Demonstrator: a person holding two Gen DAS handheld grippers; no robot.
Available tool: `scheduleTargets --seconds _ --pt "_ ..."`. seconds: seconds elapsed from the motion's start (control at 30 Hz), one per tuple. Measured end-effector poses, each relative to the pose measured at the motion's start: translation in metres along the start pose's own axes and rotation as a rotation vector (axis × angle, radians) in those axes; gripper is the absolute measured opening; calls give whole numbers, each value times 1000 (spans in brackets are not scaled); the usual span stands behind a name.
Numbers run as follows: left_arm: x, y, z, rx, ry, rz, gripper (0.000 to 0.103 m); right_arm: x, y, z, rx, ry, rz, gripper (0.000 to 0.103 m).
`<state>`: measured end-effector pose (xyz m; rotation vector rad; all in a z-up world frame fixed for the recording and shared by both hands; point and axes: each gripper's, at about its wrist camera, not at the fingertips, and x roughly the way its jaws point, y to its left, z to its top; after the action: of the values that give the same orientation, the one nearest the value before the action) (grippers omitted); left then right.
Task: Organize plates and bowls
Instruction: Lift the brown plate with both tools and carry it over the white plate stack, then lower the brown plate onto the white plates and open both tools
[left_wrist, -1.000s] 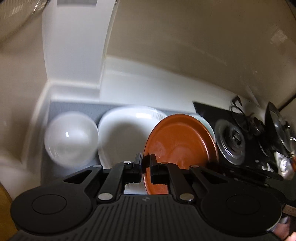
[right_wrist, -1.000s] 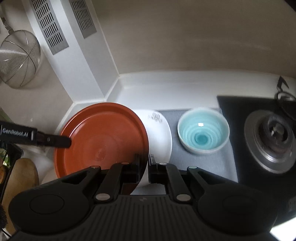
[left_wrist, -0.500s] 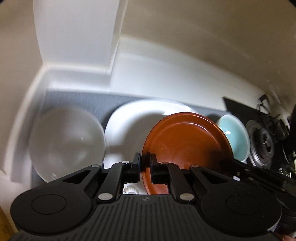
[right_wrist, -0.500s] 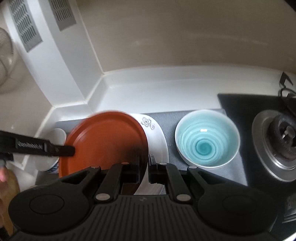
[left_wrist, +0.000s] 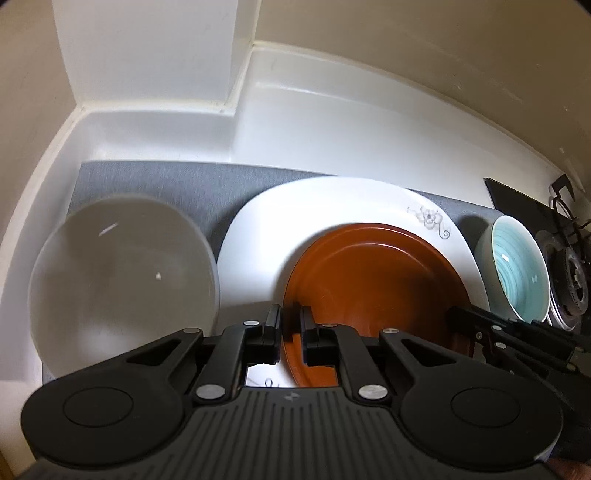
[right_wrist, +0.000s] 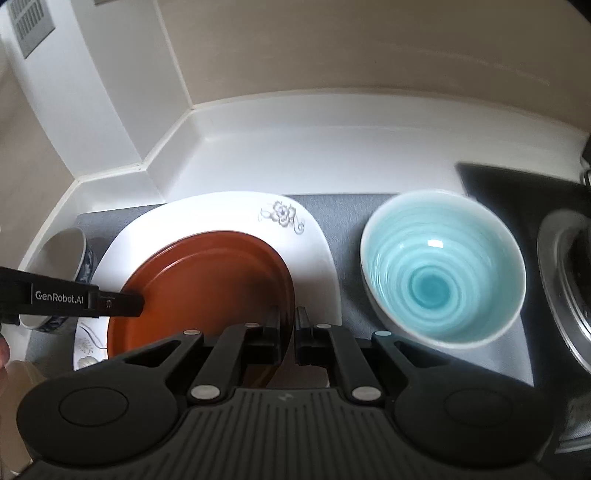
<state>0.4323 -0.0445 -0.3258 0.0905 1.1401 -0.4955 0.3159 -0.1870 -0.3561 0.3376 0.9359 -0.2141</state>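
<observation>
A red-brown plate is held by both grippers just over a white square plate with a flower print. My left gripper is shut on the brown plate's left rim. My right gripper is shut on its right rim; the brown plate and white plate also show in the right wrist view. Whether the brown plate touches the white one I cannot tell. A white bowl stands to the left. A light blue bowl stands to the right.
All dishes sit on a grey mat on a white counter in a wall corner. A gas stove burner lies at the far right beside the blue bowl. The left gripper's finger crosses the right wrist view.
Both grippers have lowered the brown plate from a tilted, raised pose down onto or just above the white plate. The cameras have come closer to the counter.
</observation>
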Motion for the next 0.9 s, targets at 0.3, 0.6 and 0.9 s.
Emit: scheduleTargets --seconds 0.3,0.6,0.9 --pt "-19 4 -3 19 -56 -29 28 -13 1 5 -10 -28 -2 15" --pt "-29 -2 -14 88 -83 -12 10 -26 -1 -5 -17 -9 44 15" --pt "-15 -9 -13 125 -86 25 5 -13 -7 -6 11 2 48 2"
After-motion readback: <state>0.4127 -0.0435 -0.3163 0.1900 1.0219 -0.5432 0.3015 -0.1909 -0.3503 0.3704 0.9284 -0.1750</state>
